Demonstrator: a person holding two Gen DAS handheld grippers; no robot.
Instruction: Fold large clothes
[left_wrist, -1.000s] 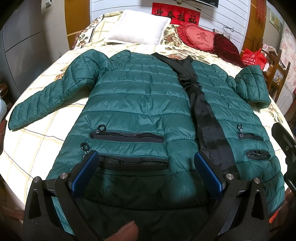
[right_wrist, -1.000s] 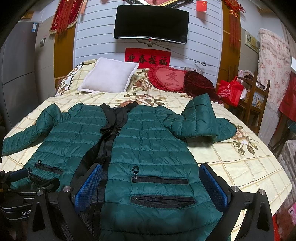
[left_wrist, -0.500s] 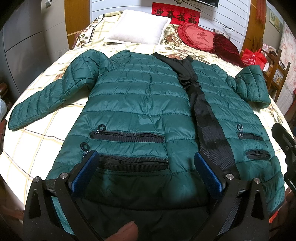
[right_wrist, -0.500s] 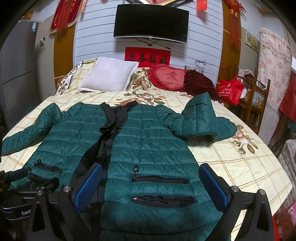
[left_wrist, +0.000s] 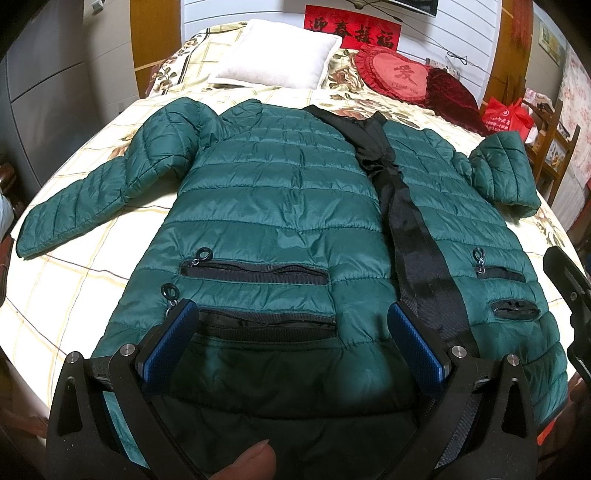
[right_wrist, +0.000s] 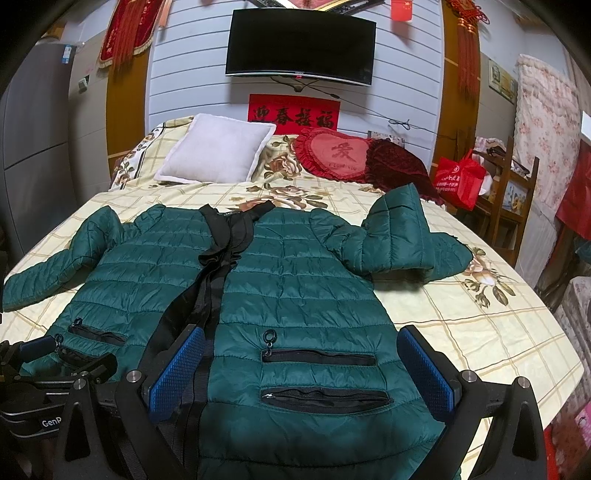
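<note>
A dark green quilted jacket (left_wrist: 280, 206) lies front-up on the bed, with a black placket down its middle and zip pockets near the hem. One sleeve stretches out flat to the left; the other sleeve (right_wrist: 399, 236) is bent up at the right. My left gripper (left_wrist: 291, 343) hovers open over the left hem and lower pocket, holding nothing. My right gripper (right_wrist: 301, 369) is open above the right hem pockets of the jacket (right_wrist: 295, 280). The left gripper (right_wrist: 55, 365) also shows at the lower left of the right wrist view. A fingertip (left_wrist: 247, 461) shows at the bottom edge.
The bed (right_wrist: 461, 317) has a cream checked floral cover. A white pillow (right_wrist: 218, 155), a red heart cushion (right_wrist: 336, 155) and a dark red cushion (right_wrist: 399, 166) lie at its head. A wooden chair with a red bag (right_wrist: 461, 177) stands to the right. A television (right_wrist: 301, 46) hangs above.
</note>
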